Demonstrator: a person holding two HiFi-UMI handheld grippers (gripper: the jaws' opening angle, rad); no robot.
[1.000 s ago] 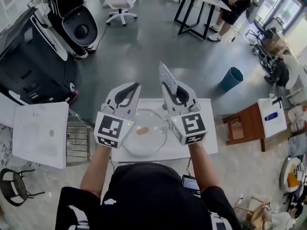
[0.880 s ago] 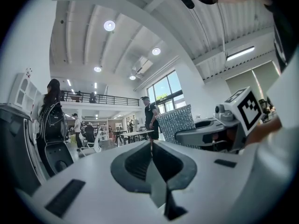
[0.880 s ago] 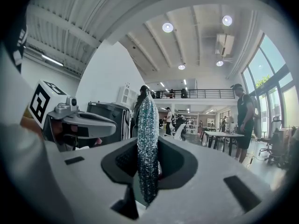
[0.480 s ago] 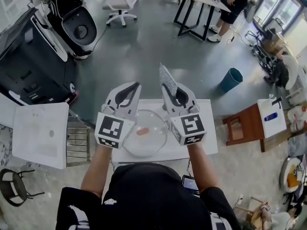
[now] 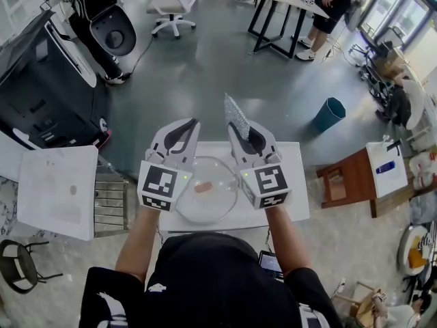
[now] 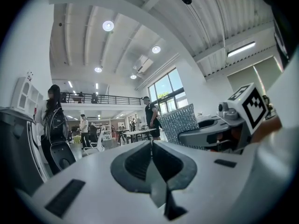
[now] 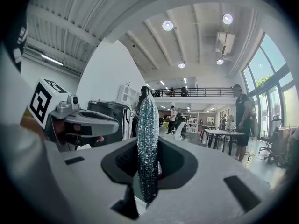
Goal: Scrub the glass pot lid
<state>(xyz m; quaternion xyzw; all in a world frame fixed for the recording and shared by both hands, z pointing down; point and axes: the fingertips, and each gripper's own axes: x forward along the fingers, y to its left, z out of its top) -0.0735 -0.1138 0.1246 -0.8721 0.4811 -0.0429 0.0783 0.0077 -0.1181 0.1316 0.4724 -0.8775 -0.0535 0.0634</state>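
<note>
The glass pot lid [image 5: 220,202] lies on the white table [image 5: 295,183], its pinkish knob [image 5: 203,186] showing between my two grippers. Both grippers are held above the lid, pointing away from me. My left gripper [image 5: 193,123] is shut with nothing between its jaws [image 6: 151,143]. My right gripper [image 5: 240,124] is shut on a silver glittery scrub sponge [image 5: 234,115], which stands on edge between the jaws [image 7: 147,139] and sticks out past the tips. The sponge [image 6: 182,122] is clear of the lid. Each gripper shows in the other's view.
A teal bin [image 5: 330,112] stands on the floor beyond the table at right. A wooden side table [image 5: 345,183] is to the right, a white board [image 5: 58,190] and metal rack [image 5: 109,200] to the left. Black machines [image 5: 41,94] and people stand farther off.
Both grippers stay almost still above the lid; the right one with the sponge has drifted slightly left. The dark seat at the far left has shifted.
</note>
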